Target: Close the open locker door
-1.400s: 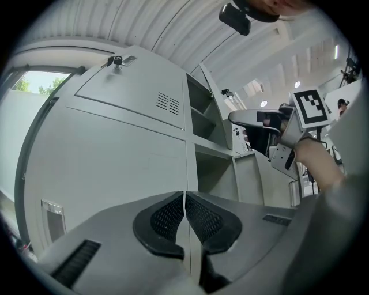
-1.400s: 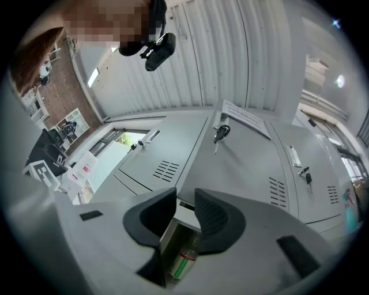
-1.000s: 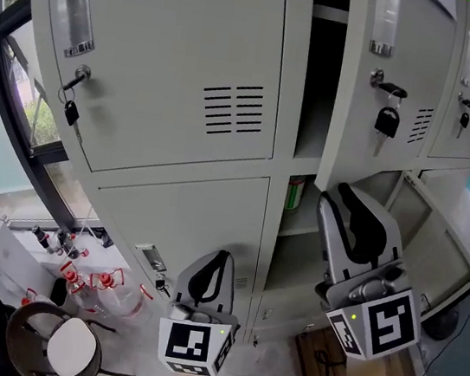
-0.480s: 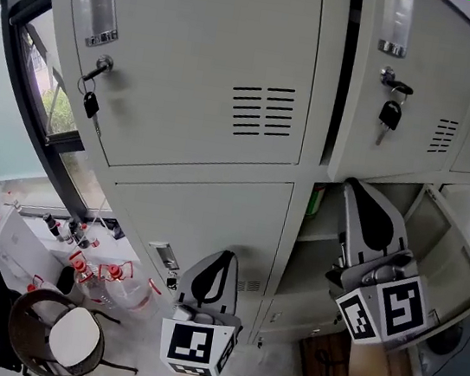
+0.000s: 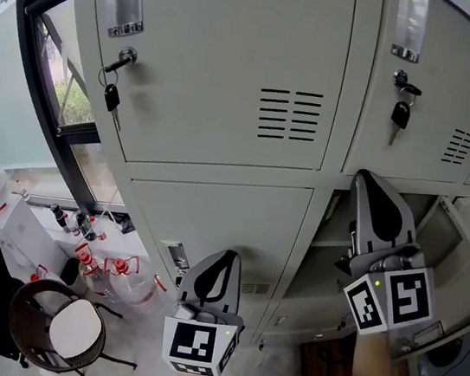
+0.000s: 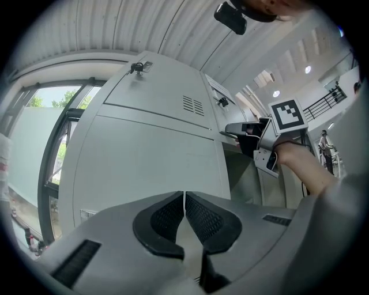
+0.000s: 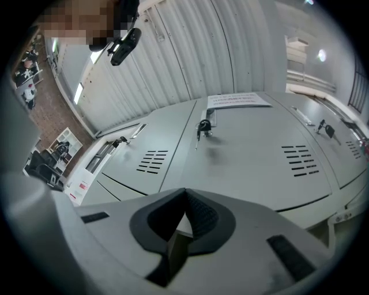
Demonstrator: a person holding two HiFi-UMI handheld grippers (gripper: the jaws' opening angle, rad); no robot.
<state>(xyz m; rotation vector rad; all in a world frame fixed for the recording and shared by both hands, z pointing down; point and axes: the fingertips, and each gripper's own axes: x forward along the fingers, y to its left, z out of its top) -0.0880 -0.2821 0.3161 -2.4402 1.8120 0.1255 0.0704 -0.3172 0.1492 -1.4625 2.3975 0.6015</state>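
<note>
Grey sheet-steel locker bank point(image 5: 234, 77): lower compartment point(image 5: 321, 266) open.
Left tool point(image 6: 184, 197) and right tool point(image 7: 185, 195): jaws together, empty. Compartment holds a green item point(image 5: 331, 208), type indistinct.

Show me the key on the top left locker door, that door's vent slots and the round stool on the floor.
key point(image 5: 111, 96), head view, on its black head.
vent slots point(image 5: 292, 115), head view, on the middle of the slots.
stool point(image 5: 71, 347), head view, on the white seat.

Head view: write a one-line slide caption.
Shut right gripper at the foot of the upper locker door; lower locker door stands open; left gripper shut.
</note>
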